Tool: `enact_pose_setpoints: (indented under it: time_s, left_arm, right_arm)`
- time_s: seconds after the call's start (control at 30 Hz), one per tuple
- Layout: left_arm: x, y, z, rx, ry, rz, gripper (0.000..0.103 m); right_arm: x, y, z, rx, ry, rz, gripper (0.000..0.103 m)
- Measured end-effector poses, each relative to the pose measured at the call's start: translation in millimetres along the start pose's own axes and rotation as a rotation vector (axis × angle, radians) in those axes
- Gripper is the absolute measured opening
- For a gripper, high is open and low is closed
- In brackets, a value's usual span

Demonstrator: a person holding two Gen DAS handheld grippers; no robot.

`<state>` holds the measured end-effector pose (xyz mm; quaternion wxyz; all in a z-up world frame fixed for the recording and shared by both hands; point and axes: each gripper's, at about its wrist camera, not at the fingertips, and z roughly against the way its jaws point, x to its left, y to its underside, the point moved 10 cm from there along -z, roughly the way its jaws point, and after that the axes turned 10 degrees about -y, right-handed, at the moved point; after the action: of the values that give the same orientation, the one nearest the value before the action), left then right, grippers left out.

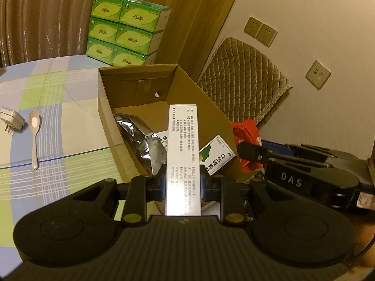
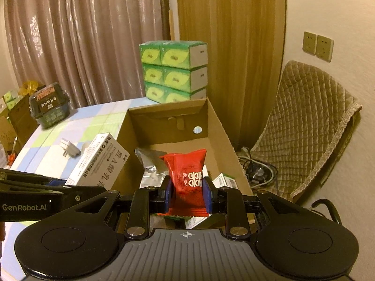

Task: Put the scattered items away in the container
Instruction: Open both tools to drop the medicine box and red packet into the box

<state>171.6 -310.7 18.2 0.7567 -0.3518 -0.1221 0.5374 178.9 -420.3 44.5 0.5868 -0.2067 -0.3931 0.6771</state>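
My left gripper is shut on a long white printed box, which sticks out over the near wall of the open cardboard box. A silver foil pouch and a green-and-white medicine box lie inside. My right gripper is shut on a red snack packet held above the cardboard box, over the foil pouch. In the right wrist view the left gripper and its white box show at the left. The red packet also shows at the right of the left wrist view.
A spoon and a white plug adapter lie on the checked tablecloth, left of the box. Stacked green tissue packs stand behind the box. A dark tub sits far left, and a quilted chair and floor cables are at the right.
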Motion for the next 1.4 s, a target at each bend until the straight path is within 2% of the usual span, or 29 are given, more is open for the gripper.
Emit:
enact_pose_setpoints:
  time_s: [0.77,0.8,0.83,0.87,1.2,1.3,1.33,1.37,1.4]
  left_arm:
    - [5.0,-21.5,-45.6,-0.012,0.011,0.088,0.021]
    - [6.9,-22.4,-47.5,-0.013,0.002,0.093,0.023]
    - [10.4,-23.2,-48.7,-0.017,-0.010,0.107,0.032]
    - [13.5,-23.9,-48.7,-0.022,-0.015,0.118,0.036]
    - [41.7,-15.5,-41.0,-0.028,-0.056,0.135,0.036]
    - [48.6,-12.4,-38.1,-0.030,-0.067,0.145,0.036]
    - [50.9,-11.2,-36.8,-0.031,-0.069,0.149,0.037]
    - [52.7,-10.2,-35.9,-0.030,-0.071,0.152,0.037]
    - [54.6,-9.2,-34.8,-0.030,-0.072,0.154,0.037]
  right_arm:
    - [-21.1,-9.7,-31.6,0.021,0.014,0.002,0.024]
    - [-21.1,-9.4,-32.3,0.023,0.014,0.002,0.024]
    - [-21.3,-8.8,-33.3,0.024,0.015,0.002,0.024]
    - [-21.4,-8.1,-34.2,0.026,0.015,0.002,0.024]
    - [-14.7,-6.6,-41.9,0.032,0.002,0.002,0.025]
    - [-9.3,-11.6,-40.4,-0.005,-0.027,-0.007,0.025]
    - [-8.2,-13.9,-39.3,-0.022,-0.041,-0.013,0.028]
    - [-7.9,-15.3,-39.1,-0.027,-0.045,-0.017,0.035]
    - [-8.7,-16.5,-38.2,-0.034,-0.045,-0.026,0.062]
